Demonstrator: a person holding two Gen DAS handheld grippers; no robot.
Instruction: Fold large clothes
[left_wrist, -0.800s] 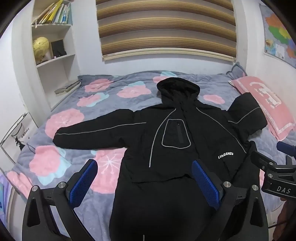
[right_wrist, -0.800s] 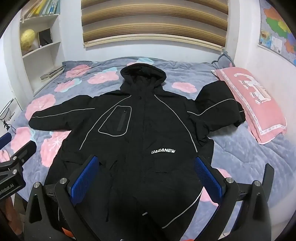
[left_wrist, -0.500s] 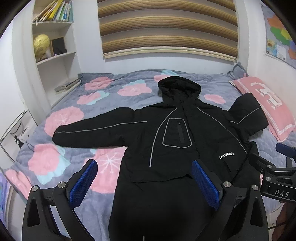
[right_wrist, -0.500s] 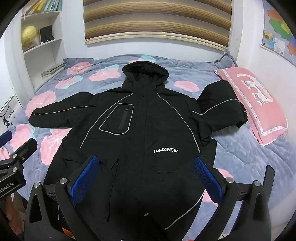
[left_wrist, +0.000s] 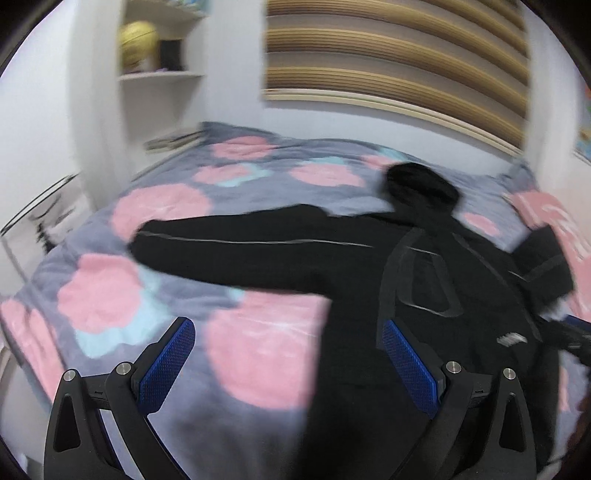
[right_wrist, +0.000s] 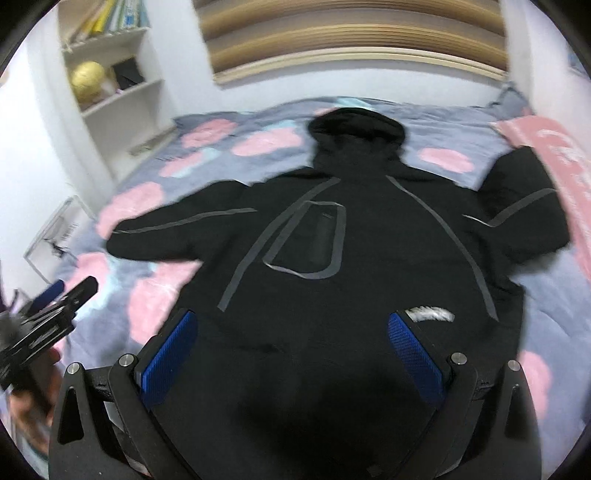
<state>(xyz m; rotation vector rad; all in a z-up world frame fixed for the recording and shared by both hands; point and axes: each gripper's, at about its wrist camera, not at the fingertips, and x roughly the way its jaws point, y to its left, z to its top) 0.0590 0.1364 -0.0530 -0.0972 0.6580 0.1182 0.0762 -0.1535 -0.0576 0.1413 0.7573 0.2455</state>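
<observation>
A large black hooded jacket (right_wrist: 332, 295) with grey piping lies face up on the bed, hood toward the wall. Its left sleeve (left_wrist: 229, 251) stretches out over the floral cover; its right sleeve (right_wrist: 524, 218) is bent up beside the pink pillow. My left gripper (left_wrist: 284, 354) is open and empty, above the bed cover just left of the jacket's body. My right gripper (right_wrist: 291, 347) is open and empty above the jacket's lower front. The left gripper also shows at the left edge of the right wrist view (right_wrist: 48, 314). Both views are motion-blurred.
The bed has a grey cover with pink flowers (left_wrist: 258, 354). A pink pillow (right_wrist: 554, 155) lies at the right side. White shelves with a yellow globe (right_wrist: 86, 79) stand left of the bed. A striped blind (left_wrist: 399, 62) hangs on the back wall.
Both grippers have moved in closer over the bed. The left one has swung left toward the outstretched sleeve. The jacket has not moved.
</observation>
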